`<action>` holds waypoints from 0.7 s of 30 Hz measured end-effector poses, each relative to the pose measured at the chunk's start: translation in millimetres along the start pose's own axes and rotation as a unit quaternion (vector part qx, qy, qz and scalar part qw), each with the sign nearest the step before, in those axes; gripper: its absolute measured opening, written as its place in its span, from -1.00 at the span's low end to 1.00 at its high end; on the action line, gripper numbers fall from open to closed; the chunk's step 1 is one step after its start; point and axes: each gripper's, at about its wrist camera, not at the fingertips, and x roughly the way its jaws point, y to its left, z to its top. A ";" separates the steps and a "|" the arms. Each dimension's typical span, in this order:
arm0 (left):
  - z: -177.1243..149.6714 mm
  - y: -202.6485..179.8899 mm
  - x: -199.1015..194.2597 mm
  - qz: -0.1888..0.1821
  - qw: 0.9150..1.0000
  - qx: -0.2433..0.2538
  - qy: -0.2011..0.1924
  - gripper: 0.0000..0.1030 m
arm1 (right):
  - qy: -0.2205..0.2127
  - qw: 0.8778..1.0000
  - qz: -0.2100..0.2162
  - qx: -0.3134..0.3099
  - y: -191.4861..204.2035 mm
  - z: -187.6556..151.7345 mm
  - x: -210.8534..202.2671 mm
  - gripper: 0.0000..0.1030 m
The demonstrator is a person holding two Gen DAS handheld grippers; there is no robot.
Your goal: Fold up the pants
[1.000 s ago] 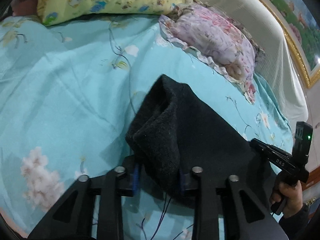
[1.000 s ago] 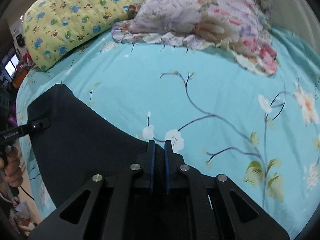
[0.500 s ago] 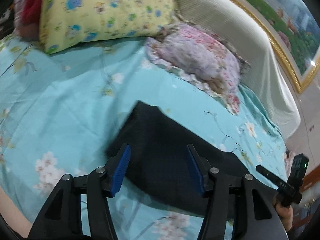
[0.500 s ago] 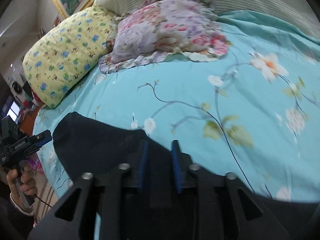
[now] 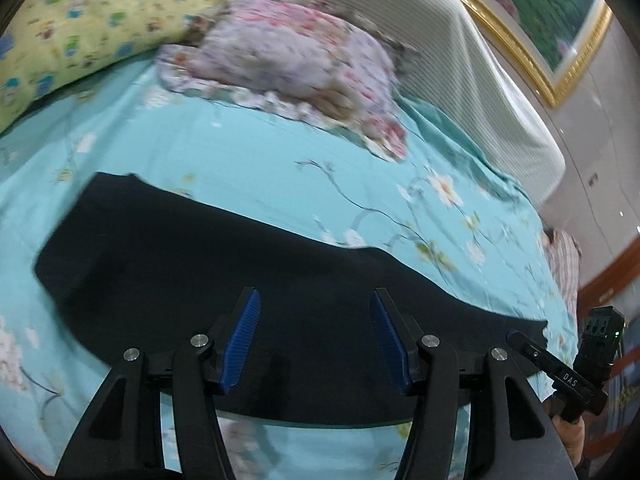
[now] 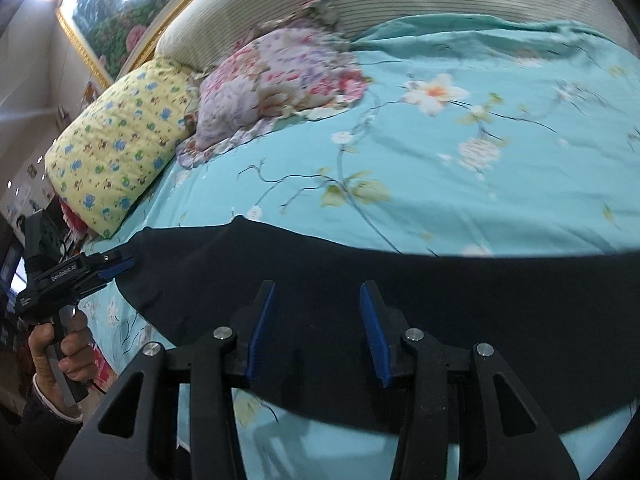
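Note:
The black pants point(image 5: 208, 264) lie flat as a long folded strip across the turquoise floral bed sheet point(image 5: 260, 160). They also show in the right wrist view point(image 6: 460, 300). My left gripper point(image 5: 314, 320) hovers above the pants, jaws wide open and empty. My right gripper point(image 6: 316, 312) hovers above the other end, jaws wide open and empty. The right gripper shows at the right edge of the left wrist view point(image 5: 520, 342). The left gripper shows at the left of the right wrist view point(image 6: 120, 266), next to the pants' end.
A yellow patterned pillow point(image 6: 116, 152) and a pink floral pillow point(image 6: 276, 80) lie at the head of the bed. A striped headboard point(image 5: 460, 64) and a gold-framed picture point(image 5: 552, 20) stand behind. The bed's near edge point(image 6: 112, 344) runs just below the pants.
Both grippers let go of the pants and opened wide. The pants dropped flat onto the sheet. Both grippers pulled back and up from the cloth.

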 end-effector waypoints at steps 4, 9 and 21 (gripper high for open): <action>-3.1 -23.1 10.9 -0.014 1.000 0.022 0.015 0.20 | -0.015 1.000 -0.011 0.018 -14.2 -9.6 -18.7 -0.13; -6.0 -51.4 25.7 -0.030 0.998 0.048 0.036 0.25 | -0.031 0.998 -0.021 0.050 -34.9 -22.8 -41.4 -0.12; -22.9 -142.5 62.8 -0.076 0.984 0.140 0.085 0.31 | -0.072 0.988 -0.049 0.126 -84.8 -59.1 -92.1 -0.01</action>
